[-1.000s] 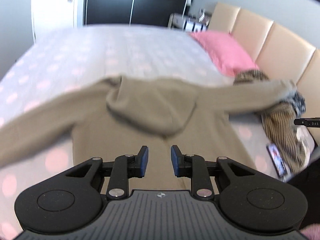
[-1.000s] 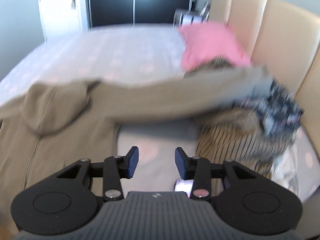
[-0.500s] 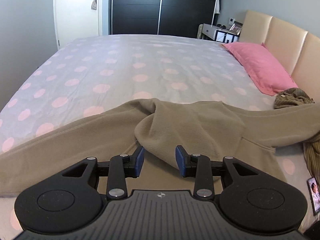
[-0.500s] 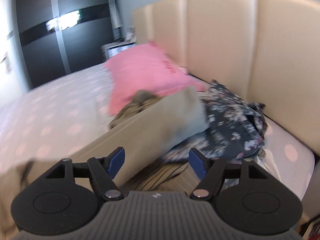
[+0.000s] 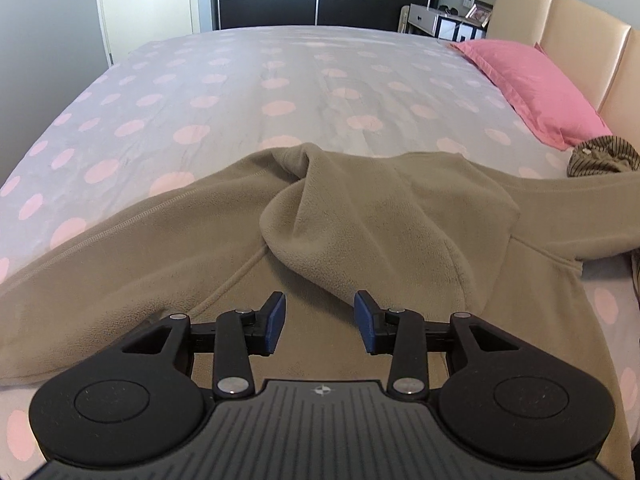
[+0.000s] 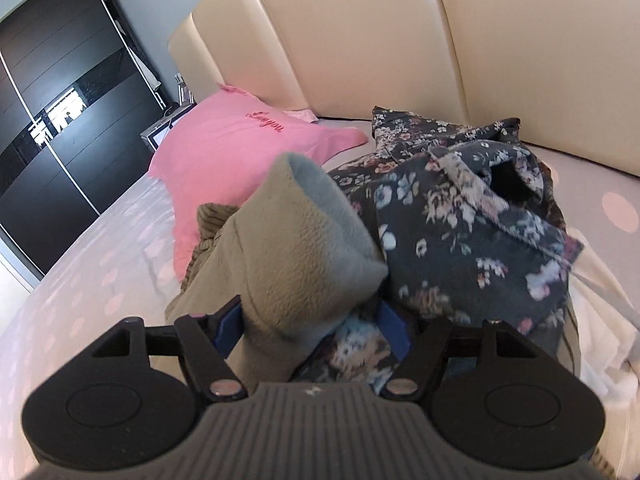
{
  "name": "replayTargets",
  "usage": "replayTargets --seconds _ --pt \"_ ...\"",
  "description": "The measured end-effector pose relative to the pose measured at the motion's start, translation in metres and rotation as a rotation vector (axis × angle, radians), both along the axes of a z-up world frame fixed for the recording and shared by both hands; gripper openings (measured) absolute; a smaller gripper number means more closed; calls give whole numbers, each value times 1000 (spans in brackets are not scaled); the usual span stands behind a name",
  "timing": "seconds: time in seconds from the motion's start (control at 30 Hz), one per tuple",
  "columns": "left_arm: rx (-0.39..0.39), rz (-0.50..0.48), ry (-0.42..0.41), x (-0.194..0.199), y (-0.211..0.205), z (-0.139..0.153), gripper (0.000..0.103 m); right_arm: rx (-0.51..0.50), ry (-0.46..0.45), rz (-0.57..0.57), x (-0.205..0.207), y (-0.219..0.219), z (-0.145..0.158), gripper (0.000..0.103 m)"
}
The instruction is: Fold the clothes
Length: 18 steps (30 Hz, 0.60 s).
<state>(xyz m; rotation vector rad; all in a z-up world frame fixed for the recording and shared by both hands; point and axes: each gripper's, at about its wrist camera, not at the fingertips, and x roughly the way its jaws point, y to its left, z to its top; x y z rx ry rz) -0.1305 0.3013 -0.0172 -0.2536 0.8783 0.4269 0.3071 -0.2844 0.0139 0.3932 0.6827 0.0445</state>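
Right hand-held gripper [image 6: 310, 330] seemingly straddles hoodie sleeve [image 6: 296, 248] on dotted bed [image 5: 280, 80].

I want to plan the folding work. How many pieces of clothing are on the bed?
3 visible: the beige hoodie spread in front, a striped garment beside the pink pillow, a floral garment by the headboard. More may lie underneath.

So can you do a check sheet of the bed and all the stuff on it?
Surface: bed, polka-dot sheet.
Job's things: tan hoodie spread flat, hood folded onto it; sleeve lies over the pile.
Clutter: floral garment, striped garment, pink pillow.
Grippers: left gripper open above the hoodie; right gripper open, sleeve cuff between its fingers.
Cables: nothing seen.
Surroundings: headboard, black wardrobe, white door, nightstand.
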Motion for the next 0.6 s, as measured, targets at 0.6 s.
replayTargets --seconds 0.6 --pt "-54 33 4 -8 9 9 36 -425 -204 264 -58 118 103 33"
